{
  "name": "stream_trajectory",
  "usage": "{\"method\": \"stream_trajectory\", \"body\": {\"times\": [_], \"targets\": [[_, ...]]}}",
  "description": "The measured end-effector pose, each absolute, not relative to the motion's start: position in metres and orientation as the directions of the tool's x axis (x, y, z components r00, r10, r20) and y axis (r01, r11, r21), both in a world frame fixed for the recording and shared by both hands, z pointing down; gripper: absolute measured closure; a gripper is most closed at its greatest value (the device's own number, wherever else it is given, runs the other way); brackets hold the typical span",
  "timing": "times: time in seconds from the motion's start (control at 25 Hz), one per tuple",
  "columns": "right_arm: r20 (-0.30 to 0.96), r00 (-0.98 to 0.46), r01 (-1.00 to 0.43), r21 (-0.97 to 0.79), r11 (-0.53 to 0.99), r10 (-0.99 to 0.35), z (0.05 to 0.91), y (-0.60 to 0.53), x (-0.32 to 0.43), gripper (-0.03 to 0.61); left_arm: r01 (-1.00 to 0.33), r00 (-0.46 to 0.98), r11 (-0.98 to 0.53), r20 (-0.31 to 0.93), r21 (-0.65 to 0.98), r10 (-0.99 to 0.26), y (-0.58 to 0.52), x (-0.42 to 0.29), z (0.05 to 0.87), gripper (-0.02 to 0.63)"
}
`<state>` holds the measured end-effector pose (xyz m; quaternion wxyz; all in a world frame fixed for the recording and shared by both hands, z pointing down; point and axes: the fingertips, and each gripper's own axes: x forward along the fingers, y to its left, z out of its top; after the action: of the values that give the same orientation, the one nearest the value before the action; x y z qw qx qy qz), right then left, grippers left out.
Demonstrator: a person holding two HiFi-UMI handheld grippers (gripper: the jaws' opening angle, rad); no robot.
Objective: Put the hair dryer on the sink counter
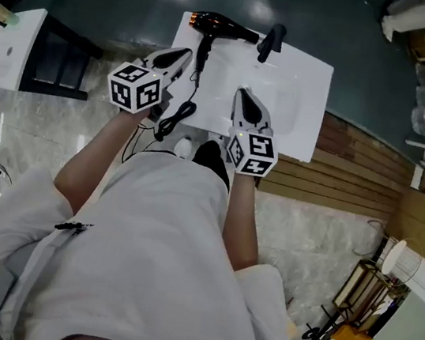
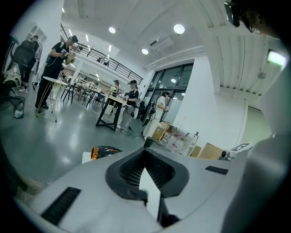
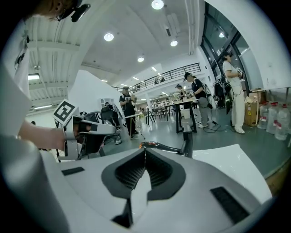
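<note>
A black hair dryer (image 1: pixel 219 24) with an orange end lies along the back edge of the white sink counter (image 1: pixel 307 100), its nozzle next to the black faucet (image 1: pixel 271 42). Its black cord (image 1: pixel 175 115) hangs off the counter's front left. My left gripper (image 1: pixel 184 54) hovers over the counter's left part, just in front of the dryer's handle, shut and holding nothing. My right gripper (image 1: pixel 242 92) hangs over the basin's front, also shut and holding nothing. The dryer's orange end (image 2: pixel 103 151) shows past the shut left gripper (image 2: pixel 145 152). The dryer (image 3: pixel 157 146) lies beyond the shut right gripper (image 3: pixel 145 150).
A second white sink (image 1: pixel 8 45) and a dark frame (image 1: pixel 58 61) stand to the left. Wooden boards (image 1: pixel 357 164) lie to the right of the counter. Several people stand at tables (image 2: pixel 109 102) across the grey floor, well behind the sink.
</note>
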<state>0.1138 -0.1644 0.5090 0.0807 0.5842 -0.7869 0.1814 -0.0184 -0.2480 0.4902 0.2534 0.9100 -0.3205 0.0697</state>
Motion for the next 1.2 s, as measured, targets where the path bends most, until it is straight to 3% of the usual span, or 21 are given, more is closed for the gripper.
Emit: {"method": "stream_trajectory", "body": {"times": [0.36,1.2], "targets": [[0.281,-0.299,-0.950,-0.173,0.258,-0.912,0.484,-0.142,0.108,0.571,-0.591,0.803,-0.691,0.229,0.416,-0.550,-0.227,-0.025,0.475,0.611],[0.196,-0.456,-0.888,-0.164,0.429,-0.868,0.440,-0.116,0.133,0.571,-0.725,0.680,-0.602,0.214,0.334,-0.701,-0.171,-0.045,0.447,0.611]]}}
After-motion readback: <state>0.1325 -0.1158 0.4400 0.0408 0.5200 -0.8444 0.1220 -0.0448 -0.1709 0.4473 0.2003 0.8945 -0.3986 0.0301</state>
